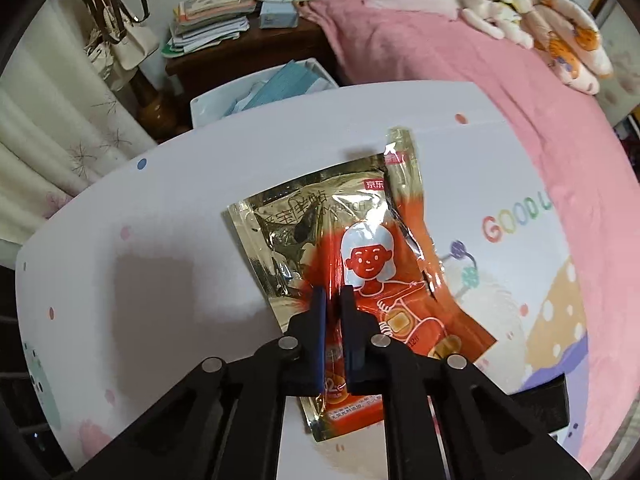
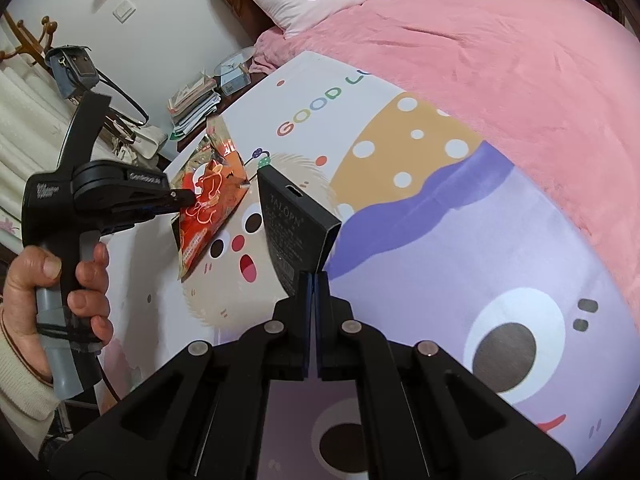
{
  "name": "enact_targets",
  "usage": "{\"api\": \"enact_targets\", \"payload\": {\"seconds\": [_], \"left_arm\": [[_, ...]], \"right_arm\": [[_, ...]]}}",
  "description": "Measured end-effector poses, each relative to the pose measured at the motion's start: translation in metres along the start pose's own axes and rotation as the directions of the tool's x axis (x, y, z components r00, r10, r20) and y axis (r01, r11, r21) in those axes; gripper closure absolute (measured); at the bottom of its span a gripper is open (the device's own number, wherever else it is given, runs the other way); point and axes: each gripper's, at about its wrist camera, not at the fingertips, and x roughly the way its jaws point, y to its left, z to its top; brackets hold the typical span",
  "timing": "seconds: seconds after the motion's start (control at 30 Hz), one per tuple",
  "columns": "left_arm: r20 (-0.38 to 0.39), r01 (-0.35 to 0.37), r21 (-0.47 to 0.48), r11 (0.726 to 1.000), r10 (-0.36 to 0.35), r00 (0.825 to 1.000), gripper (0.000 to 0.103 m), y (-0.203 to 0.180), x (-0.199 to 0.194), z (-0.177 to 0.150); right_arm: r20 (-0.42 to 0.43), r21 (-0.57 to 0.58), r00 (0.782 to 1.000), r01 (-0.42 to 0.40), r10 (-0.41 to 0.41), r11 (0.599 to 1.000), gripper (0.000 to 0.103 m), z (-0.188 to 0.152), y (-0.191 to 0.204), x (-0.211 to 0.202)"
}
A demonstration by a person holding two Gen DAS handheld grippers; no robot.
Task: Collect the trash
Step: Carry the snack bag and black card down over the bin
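Note:
My left gripper (image 1: 331,294) is shut on a shiny red and gold foil pouch (image 1: 352,264) with a cartoon figure, held above the white patterned board (image 1: 160,240). The pouch also shows in the right wrist view (image 2: 208,204), pinched by the left gripper (image 2: 188,198) in a hand. My right gripper (image 2: 313,278) is shut on a flat black box (image 2: 290,224) with white lettering, held upright over the board (image 2: 400,240). The box's end shows at the right edge of the left wrist view (image 1: 548,408).
A white bin (image 1: 260,88) holding blue papers stands behind the board's far edge. A dark nightstand (image 1: 240,52) carries stacked papers and a box. A pink bed (image 2: 480,52) with a pillow and plush toys lies to the right. Bags hang on a stand (image 1: 120,36) at the left.

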Motion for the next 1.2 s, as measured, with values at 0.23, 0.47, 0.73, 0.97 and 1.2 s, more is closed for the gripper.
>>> {"api": "enact_targets", "payload": {"seconds": [0.23, 0.47, 0.73, 0.97, 1.2], "left_arm": [[0.042, 0.073, 0.066, 0.995, -0.076, 0.996, 0.100, -0.002, -0.052, -0.056], [0.079, 0.123, 0.105, 0.987, -0.132, 0.988, 0.100, 0.003, -0.118, -0.137], [0.128, 0.139, 0.089, 0.986, -0.149, 0.980, 0.100, -0.002, -0.197, -0.269], [0.157, 0.140, 0.004, 0.990, -0.139, 0.978, 0.100, -0.018, -0.247, -0.424], [0.136, 0.154, -0.049, 0.987, -0.147, 0.980, 0.100, -0.052, -0.266, -0.563]], "right_arm": [[0.012, -0.010, 0.999, -0.043, 0.044, 0.999, 0.103, -0.013, -0.007, -0.036], [-0.010, -0.075, 0.994, -0.110, 0.110, 0.991, 0.103, -0.050, -0.009, -0.092], [-0.082, -0.188, 0.978, -0.203, 0.191, 0.961, 0.103, -0.120, -0.025, -0.176], [-0.199, -0.335, 0.954, -0.280, 0.223, 0.900, 0.103, -0.198, -0.059, -0.250], [-0.334, -0.403, 0.925, -0.313, 0.180, 0.860, 0.103, -0.279, -0.108, -0.304]]}}
